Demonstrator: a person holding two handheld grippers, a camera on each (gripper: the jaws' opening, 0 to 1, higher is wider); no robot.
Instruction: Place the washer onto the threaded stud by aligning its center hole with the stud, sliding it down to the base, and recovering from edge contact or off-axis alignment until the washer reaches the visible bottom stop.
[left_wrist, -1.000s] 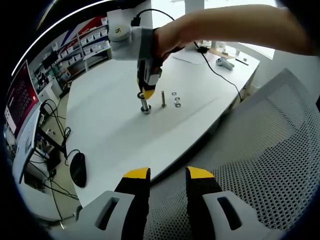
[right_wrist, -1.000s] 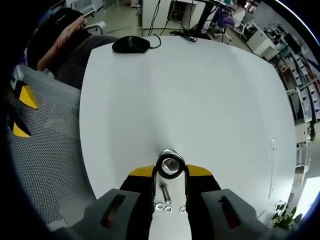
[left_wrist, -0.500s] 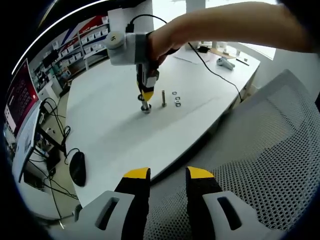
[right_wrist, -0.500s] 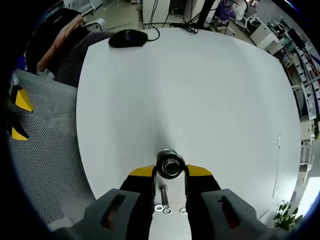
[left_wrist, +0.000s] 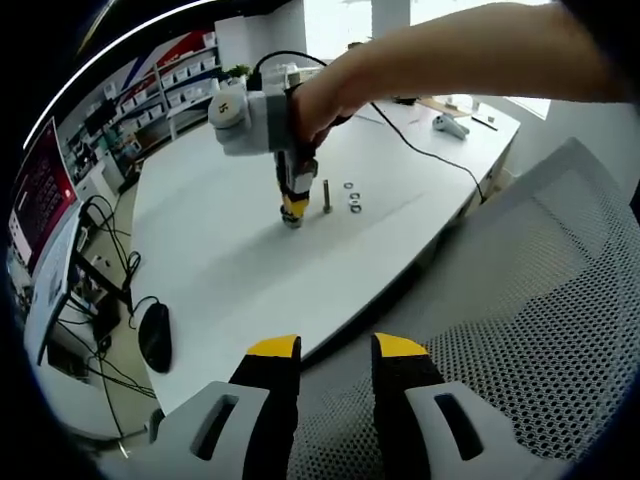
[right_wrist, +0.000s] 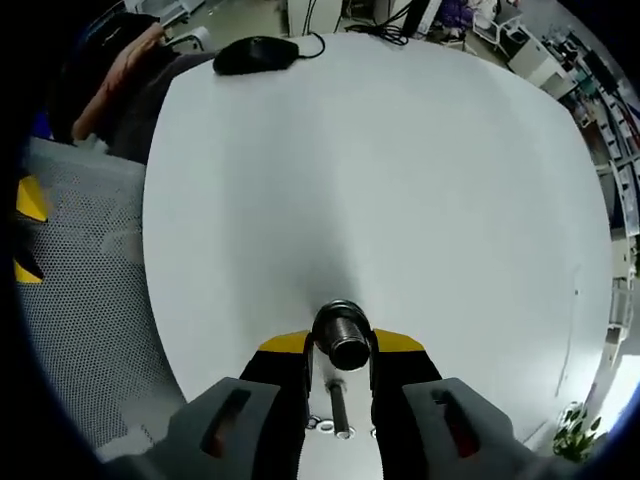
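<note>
Small silver flat washers (left_wrist: 352, 197) lying loose on the white tabletop (left_wrist: 240, 260), just right of a thin upright threaded metal stud (left_wrist: 327, 196) in the left gripper view. In the right gripper view, same thin stud (right_wrist: 337, 402) between the jaws below the tips, two or three washers (right_wrist: 322, 427) at its foot on the table (right_wrist: 380, 160); none seen on the stud.

Short grey threaded metal cylinder with a hollow top (right_wrist: 343, 338) clamped between the yellow tips of the right gripper (right_wrist: 340, 345), jaws closed against its sides. From the left gripper view, right gripper (left_wrist: 293, 207) pointing straight down, tips at the tabletop just left of the thin stud; cylinder itself too small to resolve there. Person's hand (left_wrist: 325, 90) wrapped around the grey gripper body, forearm reaching in from upper right.

Left gripper (left_wrist: 336, 350) well apart from the work, jaws apart with nothing between them, hovering over the grey mesh seat of a chair (left_wrist: 520, 330) at the table edge.

Black computer mouse (left_wrist: 156, 338) with cable near the table's left edge; also at the far end in the right gripper view (right_wrist: 255, 55). White handheld controller with black cable (left_wrist: 449, 125) at the far right corner. Shelving with labelled bins (left_wrist: 170, 85) behind.
</note>
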